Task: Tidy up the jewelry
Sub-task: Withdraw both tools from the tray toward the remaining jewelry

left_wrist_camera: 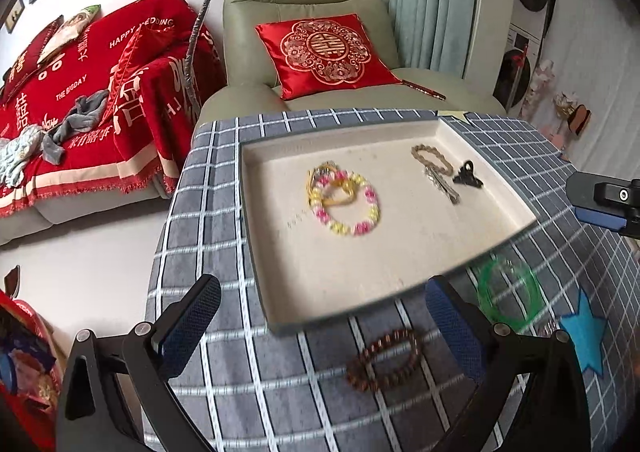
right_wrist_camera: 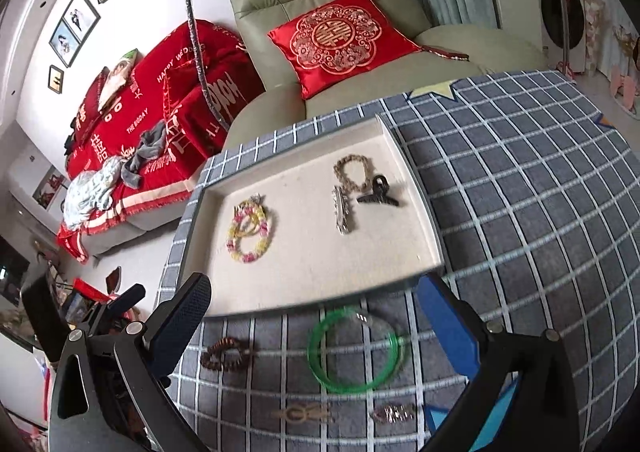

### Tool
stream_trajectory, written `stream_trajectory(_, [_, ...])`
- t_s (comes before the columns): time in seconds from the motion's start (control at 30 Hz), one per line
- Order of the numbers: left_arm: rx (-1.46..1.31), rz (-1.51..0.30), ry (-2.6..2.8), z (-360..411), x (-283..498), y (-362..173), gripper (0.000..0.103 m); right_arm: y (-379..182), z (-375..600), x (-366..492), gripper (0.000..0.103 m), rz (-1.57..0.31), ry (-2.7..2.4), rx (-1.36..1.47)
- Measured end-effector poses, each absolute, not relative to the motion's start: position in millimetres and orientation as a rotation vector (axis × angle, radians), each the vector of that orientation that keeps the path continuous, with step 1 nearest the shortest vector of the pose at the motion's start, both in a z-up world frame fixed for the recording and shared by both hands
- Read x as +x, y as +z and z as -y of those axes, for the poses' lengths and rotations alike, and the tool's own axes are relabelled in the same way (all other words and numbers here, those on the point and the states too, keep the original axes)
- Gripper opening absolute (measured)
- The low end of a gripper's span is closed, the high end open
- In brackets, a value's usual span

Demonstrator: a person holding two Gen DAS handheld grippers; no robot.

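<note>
Both grippers, left gripper (left_wrist_camera: pixel 320 316) and right gripper (right_wrist_camera: pixel 316 312), gape empty; several pieces sit in my tray (right_wrist_camera: pixel 400 143), green bangle (right_wrist_camera: pixel 356 348) and brown bracelet (right_wrist_camera: pixel 226 354) wait just outside it.

My tabletop cloth (right_wrist_camera: pixel 520 191) is grey with a white grid and blue stars. The shallow rectangular tray (right_wrist_camera: pixel 400 252) on it is cream inside with a grey rim. In it I see a pink-and-yellow beaded bracelet (right_wrist_camera: pixel 248 240), a tan braided bracelet (right_wrist_camera: pixel 352 169), a silver clip (right_wrist_camera: pixel 342 211) and a black claw clip (right_wrist_camera: pixel 378 191). On the cloth lie a translucent green bangle (right_wrist_camera: pixel 356 348) and a brown beaded bracelet (right_wrist_camera: pixel 226 354).
</note>
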State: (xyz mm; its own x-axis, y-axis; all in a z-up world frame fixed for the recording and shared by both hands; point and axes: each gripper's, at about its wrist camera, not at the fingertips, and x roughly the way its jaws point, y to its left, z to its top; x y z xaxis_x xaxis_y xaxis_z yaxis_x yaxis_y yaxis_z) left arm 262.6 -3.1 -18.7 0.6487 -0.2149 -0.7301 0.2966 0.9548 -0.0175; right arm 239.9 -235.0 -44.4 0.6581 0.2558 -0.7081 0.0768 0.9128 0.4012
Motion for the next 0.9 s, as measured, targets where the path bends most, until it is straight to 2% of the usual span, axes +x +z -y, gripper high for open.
stream_trajectory(0.43, [0.127,-0.887,-0.290,1,228,-46,0.103,-70,245,195,0.103,-0.917,0.065,0.419])
stream_trajectory(0.9, [0.157,-0.924,-0.279,7,226,-65,0.103,-110,247,166,0.103,-1.017,-0.025,0.342])
